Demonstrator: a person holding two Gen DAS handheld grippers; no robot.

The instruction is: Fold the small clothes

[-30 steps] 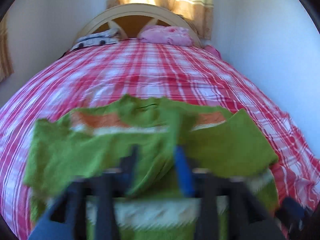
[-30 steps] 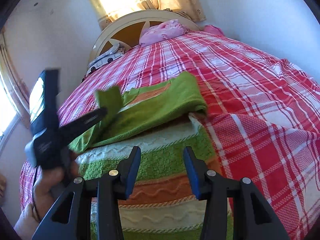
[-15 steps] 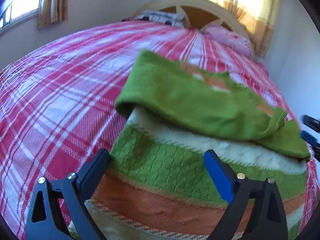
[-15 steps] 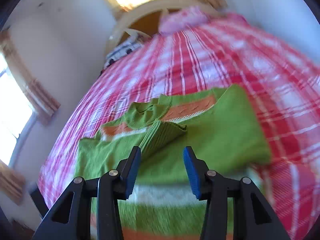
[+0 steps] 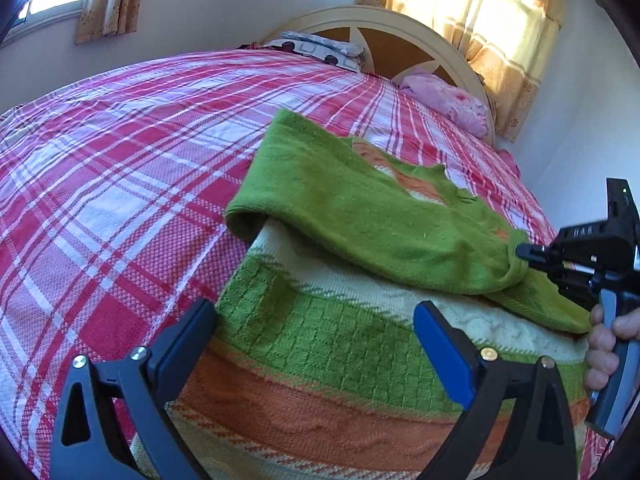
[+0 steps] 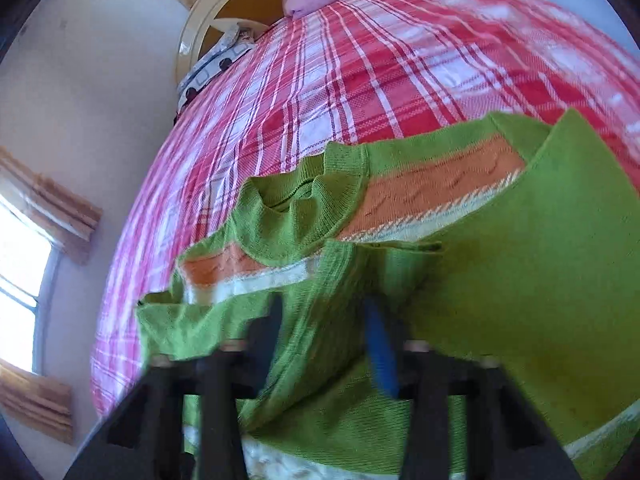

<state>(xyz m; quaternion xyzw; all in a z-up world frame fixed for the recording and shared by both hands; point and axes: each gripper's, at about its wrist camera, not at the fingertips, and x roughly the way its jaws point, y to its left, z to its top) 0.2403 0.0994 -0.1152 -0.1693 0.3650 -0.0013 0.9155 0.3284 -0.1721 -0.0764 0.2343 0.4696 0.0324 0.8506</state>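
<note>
A small green knitted sweater (image 5: 352, 208) with orange and cream stripes lies on the red plaid bed (image 5: 120, 168); it also shows in the right wrist view (image 6: 500, 272). Both green sleeves are folded across its chest. My left gripper (image 5: 316, 340) is open and empty, low over the sweater's striped lower body. My right gripper (image 6: 326, 332) is shut on the cuff of a green sleeve (image 6: 320, 320) and rests on the chest. The right gripper also shows in the left wrist view (image 5: 528, 254) at the right edge, pinching that cuff.
A pink pillow (image 5: 444, 100) and a patterned pillow (image 5: 316, 46) lie at the cream headboard (image 5: 400, 36). White walls stand close on both sides of the bed. Curtained windows are behind the headboard (image 5: 492, 24) and at the left (image 6: 24, 276).
My left gripper let go of the sleeve, opened wide and drew back to the sweater's lower body. My right gripper moved onto the chest and closed on a sleeve cuff.
</note>
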